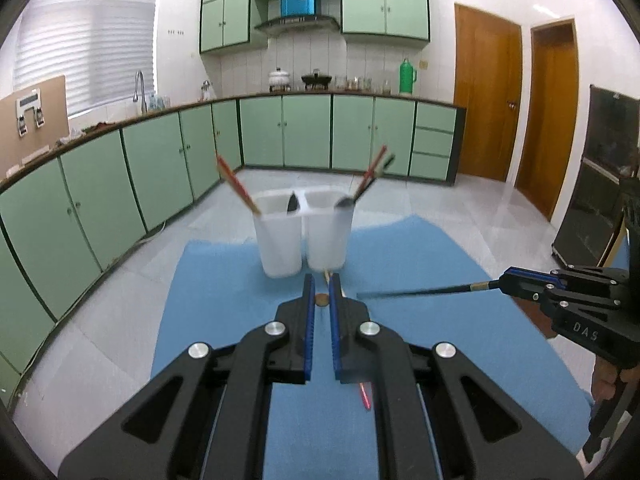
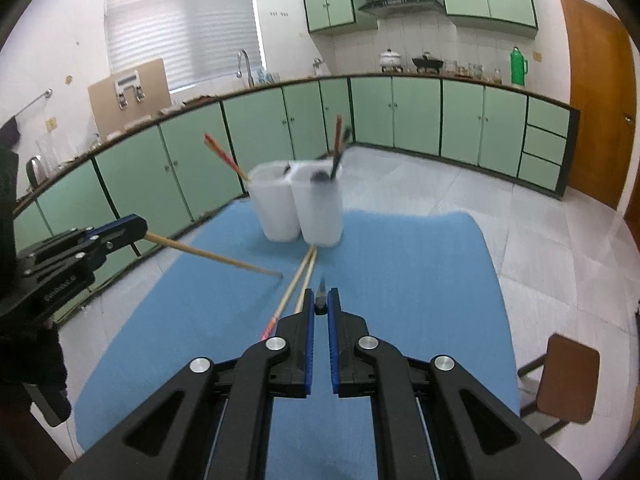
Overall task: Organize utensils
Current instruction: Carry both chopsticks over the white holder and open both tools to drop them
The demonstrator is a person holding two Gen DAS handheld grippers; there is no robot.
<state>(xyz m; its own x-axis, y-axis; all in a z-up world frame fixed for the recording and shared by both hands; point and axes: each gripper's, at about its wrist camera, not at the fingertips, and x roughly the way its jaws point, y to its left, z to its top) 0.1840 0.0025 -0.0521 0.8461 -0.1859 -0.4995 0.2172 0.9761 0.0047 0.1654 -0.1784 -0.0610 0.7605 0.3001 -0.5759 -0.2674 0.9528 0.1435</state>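
On the blue mat, the left gripper is clamped on a wooden chopstick whose tip angles down to the cloth, and the right gripper is pinching a black chopstick held roughly level over the mat. Two more wooden chopsticks lie side by side on the mat, ends just in front of the twin white utensil holder. Holder's left cup has red-ended chopsticks, right cup has red and dark chopsticks plus a spoon.
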